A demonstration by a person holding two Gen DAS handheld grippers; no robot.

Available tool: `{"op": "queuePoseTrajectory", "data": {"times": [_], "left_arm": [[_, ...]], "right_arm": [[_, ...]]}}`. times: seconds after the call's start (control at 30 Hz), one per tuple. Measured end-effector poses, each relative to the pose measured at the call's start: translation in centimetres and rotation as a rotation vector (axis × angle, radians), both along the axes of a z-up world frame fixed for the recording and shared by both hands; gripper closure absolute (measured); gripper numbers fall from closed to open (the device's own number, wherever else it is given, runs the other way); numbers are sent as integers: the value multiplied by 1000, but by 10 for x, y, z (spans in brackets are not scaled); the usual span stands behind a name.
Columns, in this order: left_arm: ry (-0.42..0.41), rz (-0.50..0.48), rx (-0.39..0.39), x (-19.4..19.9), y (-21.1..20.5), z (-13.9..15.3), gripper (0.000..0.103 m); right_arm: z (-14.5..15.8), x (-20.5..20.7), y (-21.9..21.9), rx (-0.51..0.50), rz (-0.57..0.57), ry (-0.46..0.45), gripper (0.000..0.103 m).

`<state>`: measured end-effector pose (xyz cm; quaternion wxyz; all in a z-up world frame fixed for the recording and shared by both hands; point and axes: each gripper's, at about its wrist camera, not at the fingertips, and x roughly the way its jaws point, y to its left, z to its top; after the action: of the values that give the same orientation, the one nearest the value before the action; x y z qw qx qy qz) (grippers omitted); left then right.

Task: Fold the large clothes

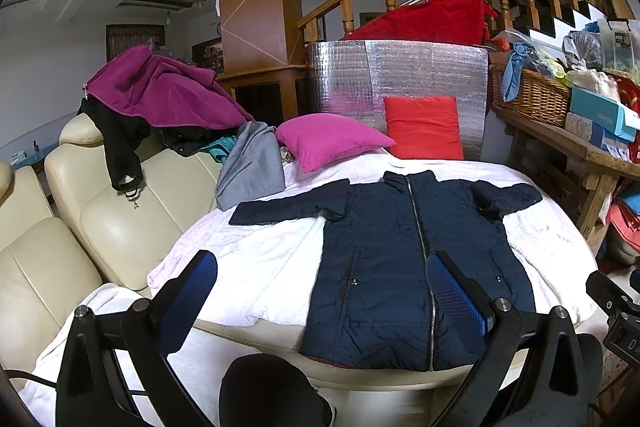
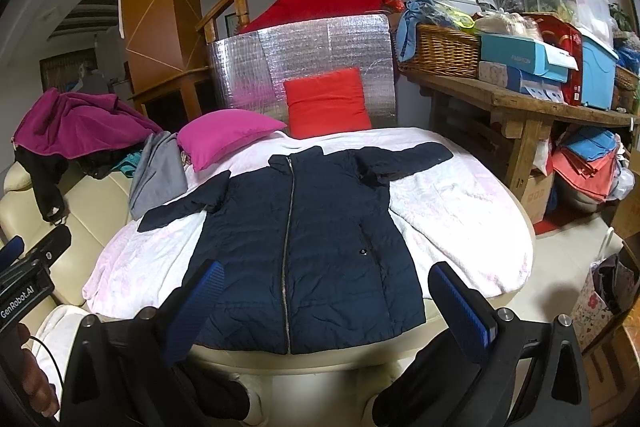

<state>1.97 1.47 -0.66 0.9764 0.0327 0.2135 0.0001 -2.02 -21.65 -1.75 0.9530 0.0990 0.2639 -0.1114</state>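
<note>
A navy quilted jacket (image 1: 392,259) lies flat and zipped, front up, sleeves spread out, on a white blanket (image 1: 256,259) over a cream sofa. It also shows in the right wrist view (image 2: 312,251). My left gripper (image 1: 320,291) is open and empty, held above the jacket's hem at its left side. My right gripper (image 2: 328,303) is open and empty, held above the hem near the front edge of the seat. Neither gripper touches the jacket.
A magenta cushion (image 1: 328,139), a red cushion (image 1: 424,127) and a grey garment (image 1: 252,163) lie behind the jacket. Purple and black clothes (image 1: 160,95) hang on the sofa back. A cluttered wooden bench (image 2: 532,107) stands at the right.
</note>
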Motion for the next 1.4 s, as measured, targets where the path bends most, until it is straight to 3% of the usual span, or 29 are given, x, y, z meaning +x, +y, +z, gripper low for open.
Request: {"op": "queuePoseTrajectory", "data": {"times": [0.97, 1.4], "left_arm": [[15, 9, 19, 10, 1, -4, 0], [42, 28, 36, 39, -2, -7, 0]], "right_arm": [[-8, 13, 2, 19, -1, 17, 0], [-8, 43, -11, 26, -6, 32, 0]]}}
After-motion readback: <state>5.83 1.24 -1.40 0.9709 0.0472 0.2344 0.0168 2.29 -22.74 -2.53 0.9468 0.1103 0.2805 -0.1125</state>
